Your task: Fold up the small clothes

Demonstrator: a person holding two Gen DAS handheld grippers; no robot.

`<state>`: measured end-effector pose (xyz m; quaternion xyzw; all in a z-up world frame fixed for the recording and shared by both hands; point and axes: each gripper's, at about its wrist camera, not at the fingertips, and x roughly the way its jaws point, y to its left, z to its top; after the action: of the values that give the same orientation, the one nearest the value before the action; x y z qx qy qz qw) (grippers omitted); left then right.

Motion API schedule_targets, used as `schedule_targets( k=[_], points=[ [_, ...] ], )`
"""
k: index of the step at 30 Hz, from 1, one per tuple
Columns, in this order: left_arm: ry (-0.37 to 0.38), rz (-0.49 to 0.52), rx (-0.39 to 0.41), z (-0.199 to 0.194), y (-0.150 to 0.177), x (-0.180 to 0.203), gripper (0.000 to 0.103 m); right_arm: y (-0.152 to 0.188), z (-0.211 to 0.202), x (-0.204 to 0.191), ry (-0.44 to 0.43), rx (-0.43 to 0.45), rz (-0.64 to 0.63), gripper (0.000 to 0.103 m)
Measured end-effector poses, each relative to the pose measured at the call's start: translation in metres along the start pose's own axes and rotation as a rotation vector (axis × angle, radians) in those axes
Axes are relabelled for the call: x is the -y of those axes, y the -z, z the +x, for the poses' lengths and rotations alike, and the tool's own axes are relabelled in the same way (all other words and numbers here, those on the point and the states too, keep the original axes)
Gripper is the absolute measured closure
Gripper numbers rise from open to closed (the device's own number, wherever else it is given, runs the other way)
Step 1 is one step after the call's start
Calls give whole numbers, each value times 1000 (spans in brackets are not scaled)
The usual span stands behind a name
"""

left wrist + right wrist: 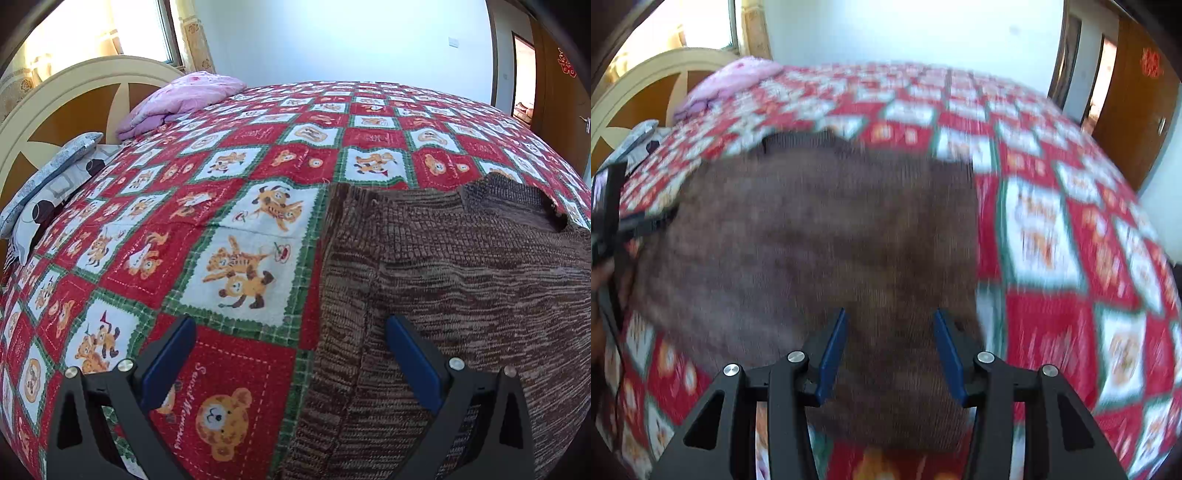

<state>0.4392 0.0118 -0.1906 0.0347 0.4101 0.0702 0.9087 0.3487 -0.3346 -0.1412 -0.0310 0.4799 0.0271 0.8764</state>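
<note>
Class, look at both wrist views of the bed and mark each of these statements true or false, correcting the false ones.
1. The brown knitted sweater lies flat on the red patterned bedspread. True.
2. The left gripper is clamped on the sweater. False: its jaws are open, straddling the sweater's edge.
3. A pink blanket lies near the headboard. True.
4. The right gripper holds a sock. False: it is open above the sweater, holding nothing.

bed (332, 122): red-green bear-print quilt cover | brown knit garment (461, 295): flat near front edge | folded pink blanket (184, 99): headboard end, far corner | grey patterned pillows (55, 177): headboard end, nearer corner
</note>
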Motion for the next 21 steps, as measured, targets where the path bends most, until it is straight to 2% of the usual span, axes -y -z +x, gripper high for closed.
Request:
schedule_targets(
  k=[3, 10, 12, 14, 16, 21],
  points=[
    [0, -1, 0, 0, 0, 0, 0, 21, -3, 4, -11, 33, 11, 54],
    [24, -18, -9, 1, 0, -3, 0, 32, -10, -8, 51, 50, -4, 54],
    [57, -36, -22, 3, 0, -7, 0, 32, -17, -12, 85, 57, -23, 53],
    [125, -74, -54, 5, -1, -18, 0, 32, -27, -21, 108, 69, -43, 53],
    [183, -128, -74, 2, 0, -36, 0, 32, -41, -34, 85, 104, -82, 53],
    [181, -157, -50, -7, 7, -70, 0, 30, -59, -91, 53, 167, -269, 52]
  ],
)
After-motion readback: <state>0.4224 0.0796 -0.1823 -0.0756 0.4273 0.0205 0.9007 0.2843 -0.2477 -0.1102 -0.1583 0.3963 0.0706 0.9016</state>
